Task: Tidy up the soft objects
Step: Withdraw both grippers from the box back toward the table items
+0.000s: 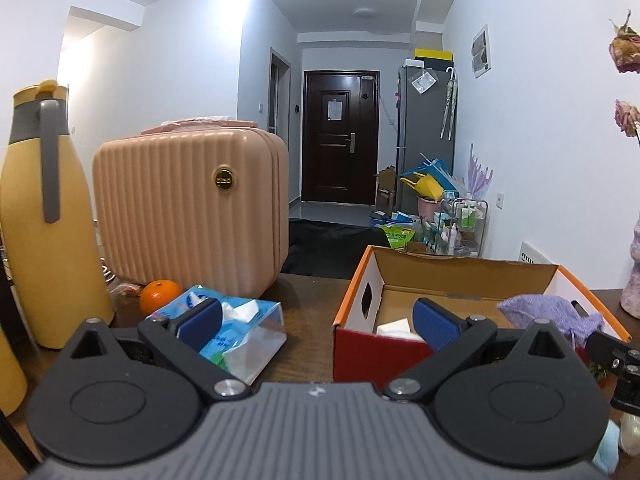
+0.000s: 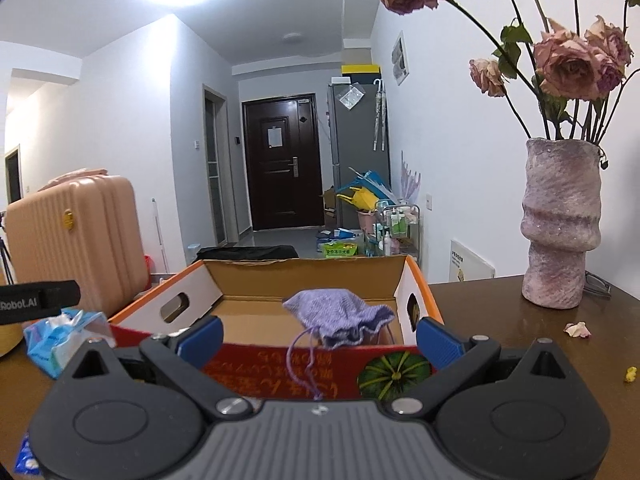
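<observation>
Both grippers hang open in front of the box, nothing between either pair of fingers. The right gripper faces the box's red front wall, and the purple pouch sits draped on that wall's top edge, its body leaning over the inside, its drawstring dangling down the outside face. So the pouch looks only half home: on the box, not properly in it.

To the left of the box, on the table, lies the tissue pack, tilted, white tissue spilling from its opening. The left gripper hovers between pack and box, its left finger in front of the pack, the right one in front of the box's near corner. Something white shows inside the box, too hidden to name.

My read: the pouch has just been dropped, and the tissue pack is the next soft item. That calls for the left gripper to swing left off the box, straddle the pack across its narrow side, and close gently, since the wrapper will crumple. The orange, beyond the pack against the pink case, should stay put.
</observation>
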A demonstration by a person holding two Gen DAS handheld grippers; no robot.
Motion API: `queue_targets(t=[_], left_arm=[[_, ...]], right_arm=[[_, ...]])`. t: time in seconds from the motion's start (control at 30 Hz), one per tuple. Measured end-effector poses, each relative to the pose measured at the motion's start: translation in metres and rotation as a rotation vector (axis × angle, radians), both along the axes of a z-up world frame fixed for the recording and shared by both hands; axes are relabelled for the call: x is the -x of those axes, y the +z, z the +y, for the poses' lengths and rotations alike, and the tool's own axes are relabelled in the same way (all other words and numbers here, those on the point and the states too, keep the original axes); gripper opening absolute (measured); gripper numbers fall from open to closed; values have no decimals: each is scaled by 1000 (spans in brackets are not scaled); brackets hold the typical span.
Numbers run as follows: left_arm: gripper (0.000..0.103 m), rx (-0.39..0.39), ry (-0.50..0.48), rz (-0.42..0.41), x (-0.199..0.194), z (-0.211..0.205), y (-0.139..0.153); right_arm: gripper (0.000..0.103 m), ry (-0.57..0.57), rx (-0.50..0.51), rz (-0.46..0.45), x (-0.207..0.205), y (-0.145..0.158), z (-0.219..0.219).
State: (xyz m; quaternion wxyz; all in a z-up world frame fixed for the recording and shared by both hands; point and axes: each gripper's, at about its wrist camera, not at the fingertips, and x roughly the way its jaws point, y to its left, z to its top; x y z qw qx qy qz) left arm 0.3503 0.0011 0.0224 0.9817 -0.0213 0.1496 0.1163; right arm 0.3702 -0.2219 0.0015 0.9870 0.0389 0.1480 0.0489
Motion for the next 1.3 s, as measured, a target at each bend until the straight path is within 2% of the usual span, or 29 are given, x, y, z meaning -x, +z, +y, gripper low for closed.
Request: queue_targets(t=[0.47,0.7,0.93,1.3], left_arm=[[103,-5,-10,4,60,9,-1],[103,-5,-21,12,88,15,-3],[103,0,-20,17,115,22,-5],[103,0,-38,20,148,31,-7]], right_arm=[[103,36,32,-5,62,-4,13],[103,50,32,11,85,-7,15],[103,35,48,-21,111,-6,15],[103,60,88,-20,144,-6,22]])
